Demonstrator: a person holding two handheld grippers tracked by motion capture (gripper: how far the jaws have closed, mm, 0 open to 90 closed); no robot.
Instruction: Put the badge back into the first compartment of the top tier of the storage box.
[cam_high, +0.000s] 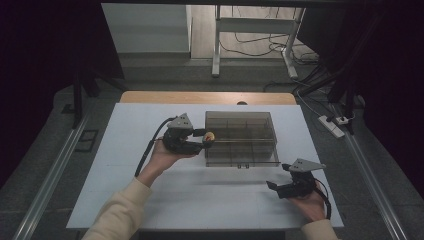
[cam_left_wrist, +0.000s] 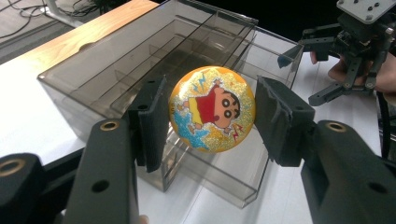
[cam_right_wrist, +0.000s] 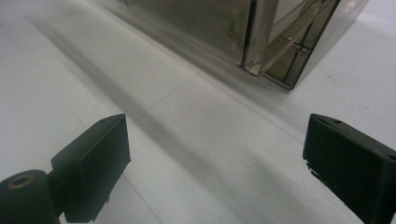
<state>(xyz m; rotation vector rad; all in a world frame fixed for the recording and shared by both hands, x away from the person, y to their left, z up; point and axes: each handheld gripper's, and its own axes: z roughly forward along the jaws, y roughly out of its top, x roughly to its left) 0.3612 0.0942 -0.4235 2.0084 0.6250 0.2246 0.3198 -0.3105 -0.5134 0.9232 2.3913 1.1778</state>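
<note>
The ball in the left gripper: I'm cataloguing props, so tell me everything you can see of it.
The ball is round and glossy, orange-yellow with glitter, printed with a cartoon child in a red shirt among blue and red lightning bolts. It looks like hard plastic or rubber. The left gripper clamps it between its foam pads, off the table, at the left edge of the smoky clear compartment box.

A smoky clear plastic box (cam_high: 241, 138) with inner dividers is seen at the centre of the frame, set on a white table (cam_high: 130, 175); the left gripper (cam_high: 204, 138) is held just left of the box, at its left wall, and a small round yellow ball (cam_high: 209, 136) is clamped between its jaws; the right gripper (cam_high: 270, 186) is held at the lower right of the frame, well apart from the box, with its jaws spread and nothing between them.
</note>
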